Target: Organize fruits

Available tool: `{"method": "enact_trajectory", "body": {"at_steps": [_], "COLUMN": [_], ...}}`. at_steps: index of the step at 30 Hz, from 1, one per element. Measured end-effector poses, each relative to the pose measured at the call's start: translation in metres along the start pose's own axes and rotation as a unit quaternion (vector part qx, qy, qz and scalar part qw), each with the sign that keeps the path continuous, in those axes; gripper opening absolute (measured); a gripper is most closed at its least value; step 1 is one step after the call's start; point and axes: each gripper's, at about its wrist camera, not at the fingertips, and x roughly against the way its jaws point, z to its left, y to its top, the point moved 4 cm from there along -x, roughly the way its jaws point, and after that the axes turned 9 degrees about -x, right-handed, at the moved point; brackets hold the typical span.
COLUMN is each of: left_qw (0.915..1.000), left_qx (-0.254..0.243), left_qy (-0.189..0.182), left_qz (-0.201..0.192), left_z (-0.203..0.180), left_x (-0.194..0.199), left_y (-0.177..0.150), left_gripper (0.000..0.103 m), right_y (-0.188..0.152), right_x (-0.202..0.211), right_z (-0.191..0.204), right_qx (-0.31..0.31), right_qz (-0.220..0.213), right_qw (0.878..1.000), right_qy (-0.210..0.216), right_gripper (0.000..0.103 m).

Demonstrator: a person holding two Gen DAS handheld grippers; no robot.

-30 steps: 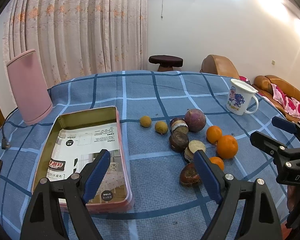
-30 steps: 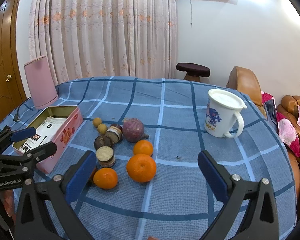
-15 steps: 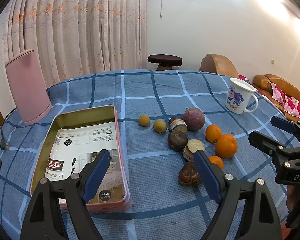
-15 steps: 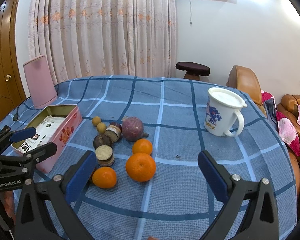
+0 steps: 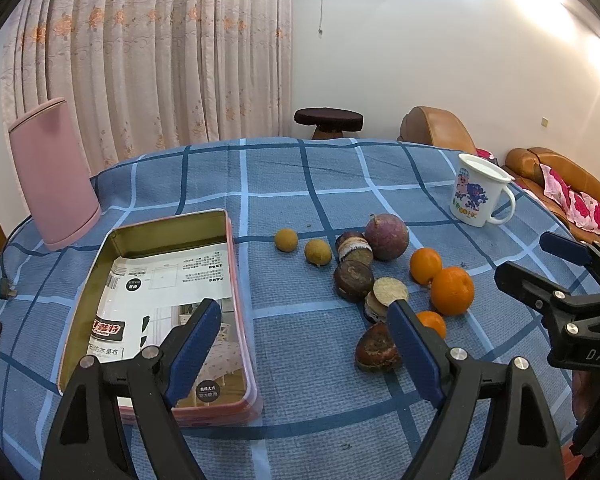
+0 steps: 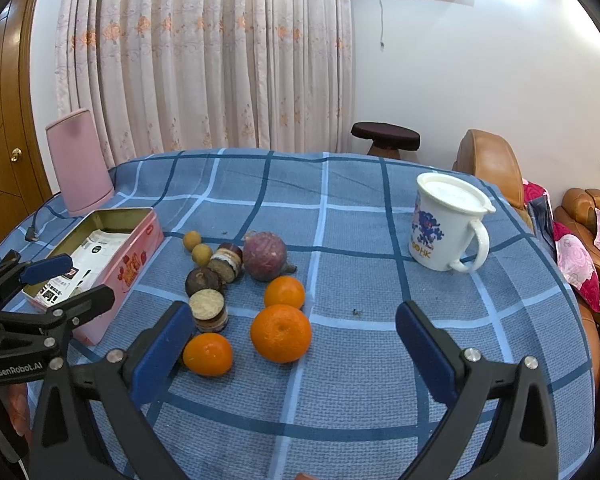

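A cluster of fruit lies on the blue checked cloth: three oranges, the largest [image 6: 281,333] nearest me, a purple passion fruit [image 6: 265,256], two small yellow longans [image 5: 286,239], and several dark brown cut pieces [image 5: 353,280]. An open pink tin [image 5: 236,264] with a printed paper inside sits left of them. My left gripper [image 5: 302,340] is open and empty, hovering between the tin and the fruit. My right gripper [image 6: 294,340] is open and empty, just in front of the largest orange.
A white lidded mug [image 6: 446,226] stands at the right of the cloth. A pink upright container [image 5: 54,176] stands at the far left with a cable beside it. Sofas and a stool lie beyond the table edge.
Both grippers have drifted slightly; the fruit and tin sit a touch closer and lower in view. Nothing was taken hold of or moved.
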Motion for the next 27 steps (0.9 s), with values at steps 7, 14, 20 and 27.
{"method": "enact_trajectory", "body": {"at_steps": [7,14,20,27], "left_qw": [1.0000,0.9997,0.9984,0.9969], "left_qx": [0.001,-0.012,-0.031,-0.029], "left_qy": [-0.005,-0.022,-0.042,-0.061], "left_qz": [0.001,0.003,0.019,0.040], "left_z": [-0.002,-0.017,-0.032,-0.037], "left_x": [0.000,-0.003,-0.015,-0.028], "left_y": [-0.001,-0.007,-0.013,-0.019], "left_gripper": [0.086,0.086,0.086,0.069], "right_y": [-0.001,-0.009,-0.015,-0.017], "right_x": [-0.004,-0.017,-0.034,-0.047], "right_z": [-0.001,-0.010,-0.019,-0.016], "right_qx": [-0.001,-0.014,-0.032,-0.034], "right_qz": [0.004,0.021,0.055,0.081], "right_qw": [1.000,1.000,0.998,0.996], "right_qy": [-0.002,-0.001,0.011,0.031], "right_gripper": [0.103,0.103,0.087,0.079]}}
